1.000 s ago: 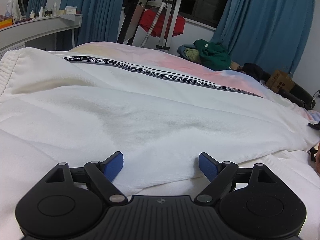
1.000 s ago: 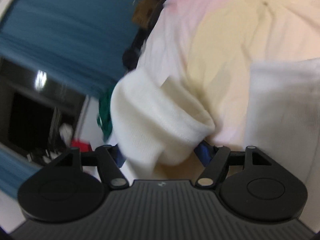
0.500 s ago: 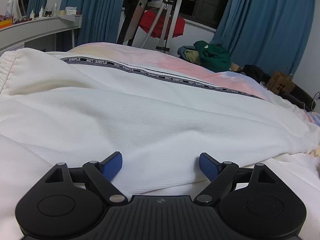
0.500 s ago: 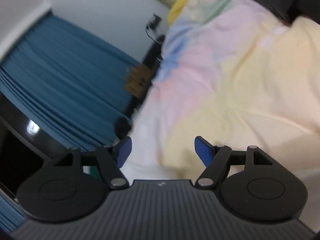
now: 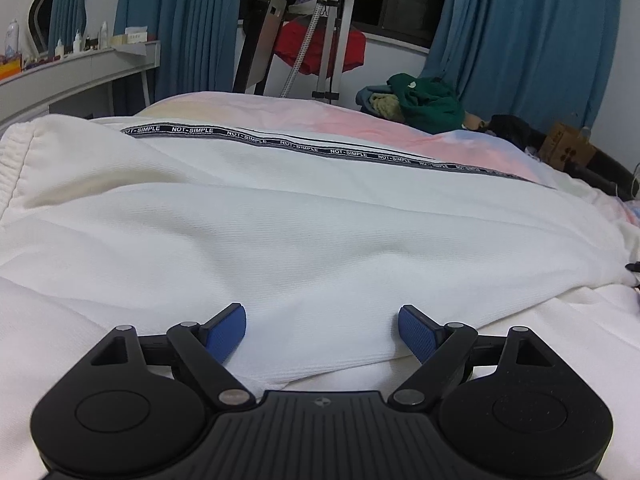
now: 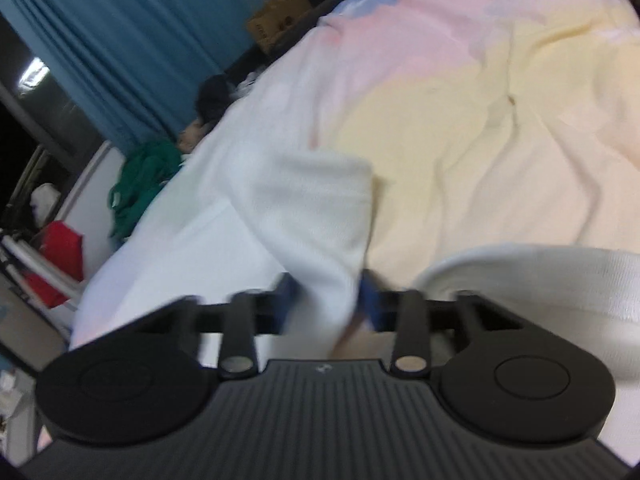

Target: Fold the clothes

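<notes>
Right gripper nearest to work: clenched on cuff end of white trousers, leg strip running up and away from its jaws, lifted off bed. View blurred.

Left gripper released, jaws wide, low over folded edge of same trousers; hem just ahead between fingers.

Long axis lies crosswise to left gripper, lettered side stripe beyond.

Judgement: right holds free end, so next fold is its to carry.

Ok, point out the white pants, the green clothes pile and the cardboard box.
white pants (image 5: 320, 232), left wrist view, middle of the flat leg fabric.
green clothes pile (image 5: 428, 106), left wrist view, top of the heap.
cardboard box (image 5: 566, 152), left wrist view, front face.
</notes>
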Demonstrator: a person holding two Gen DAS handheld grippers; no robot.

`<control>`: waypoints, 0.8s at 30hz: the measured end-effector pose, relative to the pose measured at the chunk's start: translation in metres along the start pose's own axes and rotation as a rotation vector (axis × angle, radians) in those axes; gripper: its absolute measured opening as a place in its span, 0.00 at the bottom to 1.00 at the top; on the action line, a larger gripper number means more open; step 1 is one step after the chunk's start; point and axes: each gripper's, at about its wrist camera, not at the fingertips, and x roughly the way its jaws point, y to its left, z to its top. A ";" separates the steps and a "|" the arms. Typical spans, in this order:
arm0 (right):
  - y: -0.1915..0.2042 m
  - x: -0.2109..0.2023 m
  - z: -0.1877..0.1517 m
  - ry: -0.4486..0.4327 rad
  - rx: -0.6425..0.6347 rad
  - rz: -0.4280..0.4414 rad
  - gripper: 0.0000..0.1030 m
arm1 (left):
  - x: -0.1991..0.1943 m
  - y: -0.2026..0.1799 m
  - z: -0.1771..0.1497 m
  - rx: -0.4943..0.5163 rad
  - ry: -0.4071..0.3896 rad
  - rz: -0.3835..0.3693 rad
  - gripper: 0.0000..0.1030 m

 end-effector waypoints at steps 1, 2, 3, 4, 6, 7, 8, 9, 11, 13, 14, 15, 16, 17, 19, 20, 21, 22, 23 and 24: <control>0.000 -0.005 0.001 -0.029 0.007 0.020 0.12 | 0.001 0.001 0.000 -0.006 0.000 -0.002 0.83; 0.000 -0.014 0.004 -0.062 0.005 0.034 0.07 | 0.001 0.001 0.001 -0.007 0.001 -0.004 0.83; -0.001 -0.021 0.007 -0.093 0.003 0.041 0.07 | 0.002 0.001 0.002 -0.006 0.001 -0.005 0.83; -0.003 -0.028 0.011 -0.122 0.005 0.046 0.06 | 0.003 0.001 0.002 -0.008 0.002 -0.008 0.83; -0.004 -0.046 0.016 -0.175 0.006 0.038 0.06 | 0.003 0.003 0.004 -0.016 0.006 -0.015 0.83; -0.006 -0.050 0.018 -0.184 -0.003 0.016 0.06 | 0.003 0.004 0.004 -0.020 0.007 -0.018 0.83; -0.009 -0.050 0.020 -0.182 -0.015 -0.018 0.06 | 0.003 0.004 0.005 -0.022 0.009 -0.020 0.83; -0.014 -0.047 0.019 -0.162 -0.013 -0.048 0.06 | 0.003 0.004 0.005 -0.022 0.010 -0.022 0.83; -0.029 -0.039 0.015 -0.089 0.019 -0.068 0.06 | 0.003 0.004 0.006 -0.016 0.014 -0.023 0.83; -0.041 -0.038 0.012 -0.040 0.046 -0.069 0.08 | 0.002 0.005 0.007 -0.015 0.017 -0.024 0.83; -0.039 -0.046 0.013 -0.043 0.045 -0.070 0.10 | 0.002 0.005 0.008 -0.015 0.019 -0.024 0.83; -0.035 -0.055 0.013 -0.042 0.040 -0.083 0.10 | 0.002 0.006 0.008 -0.016 0.020 -0.024 0.83; -0.030 -0.063 0.013 -0.042 0.035 -0.096 0.10 | 0.002 0.006 0.009 -0.016 0.020 -0.023 0.83; -0.025 -0.071 0.012 -0.038 0.031 -0.107 0.11 | 0.001 0.007 0.010 -0.016 0.020 -0.021 0.83; -0.016 -0.092 0.007 -0.026 0.013 -0.101 0.11 | -0.003 0.010 0.012 -0.031 0.025 -0.014 0.83; -0.011 -0.103 0.003 -0.020 -0.009 -0.092 0.11 | -0.005 0.012 0.014 -0.046 0.030 -0.014 0.83; -0.006 -0.114 -0.001 -0.014 -0.036 -0.083 0.11 | -0.009 0.015 0.016 -0.068 0.038 -0.020 0.83; 0.000 -0.125 -0.005 -0.009 -0.062 -0.077 0.11 | -0.012 0.018 0.018 -0.090 0.053 -0.027 0.83; 0.006 -0.138 -0.009 -0.006 -0.085 -0.074 0.11 | -0.016 0.021 0.020 -0.112 0.070 -0.035 0.83; 0.011 -0.148 -0.013 -0.002 -0.107 -0.069 0.11 | -0.020 0.025 0.022 -0.129 0.082 -0.037 0.83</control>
